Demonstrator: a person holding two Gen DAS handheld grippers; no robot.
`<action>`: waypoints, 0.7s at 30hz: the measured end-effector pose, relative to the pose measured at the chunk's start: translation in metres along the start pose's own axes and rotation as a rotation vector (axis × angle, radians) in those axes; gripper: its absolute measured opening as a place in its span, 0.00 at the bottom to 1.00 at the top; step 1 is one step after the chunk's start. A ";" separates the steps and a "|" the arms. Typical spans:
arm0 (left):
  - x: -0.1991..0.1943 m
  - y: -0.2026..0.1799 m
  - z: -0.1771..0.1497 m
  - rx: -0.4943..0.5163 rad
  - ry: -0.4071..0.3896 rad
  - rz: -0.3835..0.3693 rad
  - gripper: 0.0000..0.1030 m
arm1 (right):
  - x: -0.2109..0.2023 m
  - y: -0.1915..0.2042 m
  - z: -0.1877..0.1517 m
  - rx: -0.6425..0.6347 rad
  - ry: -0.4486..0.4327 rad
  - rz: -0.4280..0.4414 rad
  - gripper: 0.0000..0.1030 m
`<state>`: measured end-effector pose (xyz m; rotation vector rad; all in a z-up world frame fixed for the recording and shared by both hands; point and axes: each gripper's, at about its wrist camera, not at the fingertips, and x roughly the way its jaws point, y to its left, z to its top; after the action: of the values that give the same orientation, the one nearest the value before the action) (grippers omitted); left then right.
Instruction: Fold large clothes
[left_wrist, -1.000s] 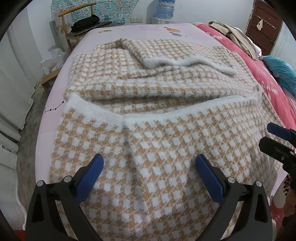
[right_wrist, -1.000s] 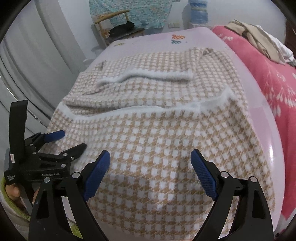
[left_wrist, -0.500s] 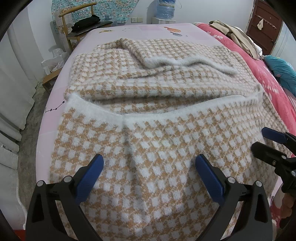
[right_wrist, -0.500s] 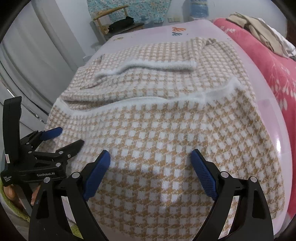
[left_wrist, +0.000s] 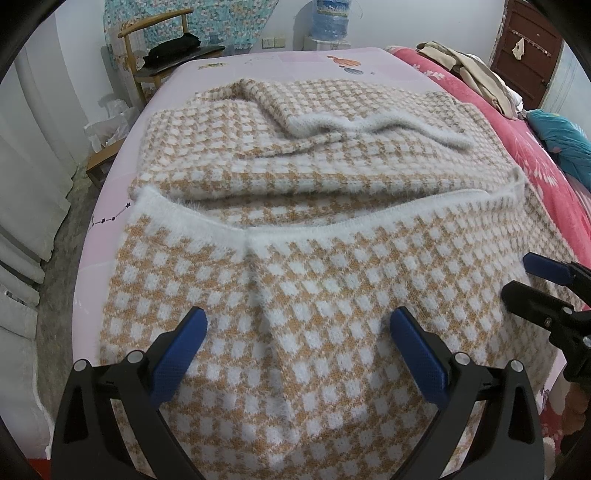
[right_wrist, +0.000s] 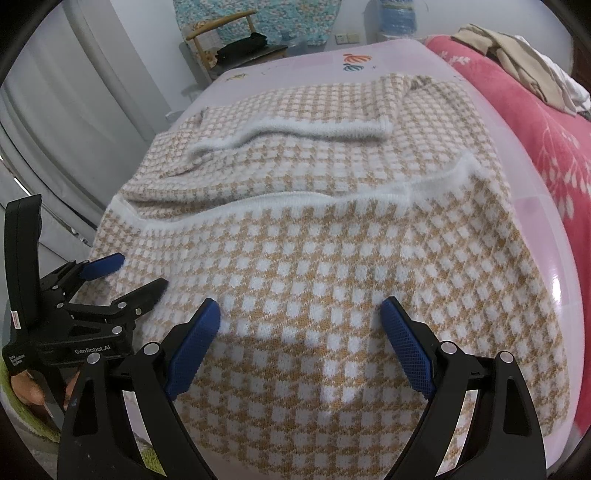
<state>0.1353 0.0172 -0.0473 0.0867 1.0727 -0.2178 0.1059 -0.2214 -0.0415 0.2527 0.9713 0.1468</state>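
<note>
Checked tan-and-white knit garment (left_wrist: 314, 280) spread across the pink bed (left_wrist: 110, 206), near portion folded over so that a fluffy white band (left_wrist: 332, 225) runs side to side across the middle, a second white-edged fold (left_wrist: 369, 122) lying farther up toward the head of the bed. Left claw (left_wrist: 295, 325) poised over the near edge of the garment, blue pads (left_wrist: 181, 350) spread wide, nothing pinched between them, cloth only showing in the gap beneath. Right claw (right_wrist: 301, 317) likewise gaping wide above the near part of the same garment, blue pads (right_wrist: 406, 347) well apart and gripping nothing; whether either set of tips brushes the knit, impossible to tell. Each claw visible in the other's view: the right one at the right rim of the left wrist view, the left one at the lower left of the right wrist view, with a hand (right_wrist: 26, 387) on its black handle. Beyond the garment, a red flowered blanket (left_wrist: 546, 177) along the bed's right side, beige clothes (left_wrist: 469, 70) heaped on it, and a wooden chair (left_wrist: 155, 48) by the far wall
</note>
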 end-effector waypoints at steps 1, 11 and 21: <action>0.000 0.000 0.000 0.002 -0.003 0.000 0.95 | 0.000 0.000 0.000 0.000 0.000 0.000 0.82; -0.022 0.016 -0.001 -0.003 -0.096 -0.020 0.95 | 0.000 0.000 -0.001 0.001 0.001 0.000 0.82; -0.050 0.079 -0.010 -0.091 -0.229 0.011 0.85 | 0.000 0.001 -0.001 0.000 0.003 -0.001 0.83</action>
<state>0.1211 0.1025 -0.0106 -0.0144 0.8525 -0.1647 0.1054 -0.2206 -0.0420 0.2524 0.9740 0.1462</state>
